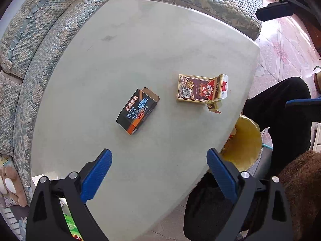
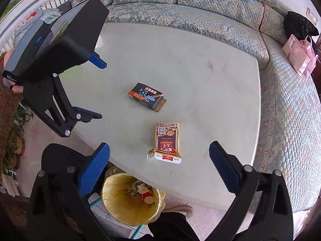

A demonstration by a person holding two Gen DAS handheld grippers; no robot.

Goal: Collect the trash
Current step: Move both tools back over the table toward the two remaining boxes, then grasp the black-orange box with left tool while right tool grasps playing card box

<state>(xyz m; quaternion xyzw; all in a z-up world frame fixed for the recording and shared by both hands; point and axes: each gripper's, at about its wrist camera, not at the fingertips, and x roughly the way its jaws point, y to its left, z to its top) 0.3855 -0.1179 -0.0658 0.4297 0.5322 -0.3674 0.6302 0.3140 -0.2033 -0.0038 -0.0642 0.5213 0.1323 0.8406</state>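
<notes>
Right wrist view: your right fingers point(image 2: 159, 165) hang spread and empty over the red pack point(image 2: 167, 140) near the desk point(image 2: 210, 104) edge; left fingers point(image 1: 159, 172) gape too. Light, crushable card (lid open), so pinch its long sides gently.

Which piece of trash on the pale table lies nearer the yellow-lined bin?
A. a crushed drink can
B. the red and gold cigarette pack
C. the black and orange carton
B: the red and gold cigarette pack lies by the table edge just above the yellow-lined bin; the black and orange carton sits farther in.
</notes>
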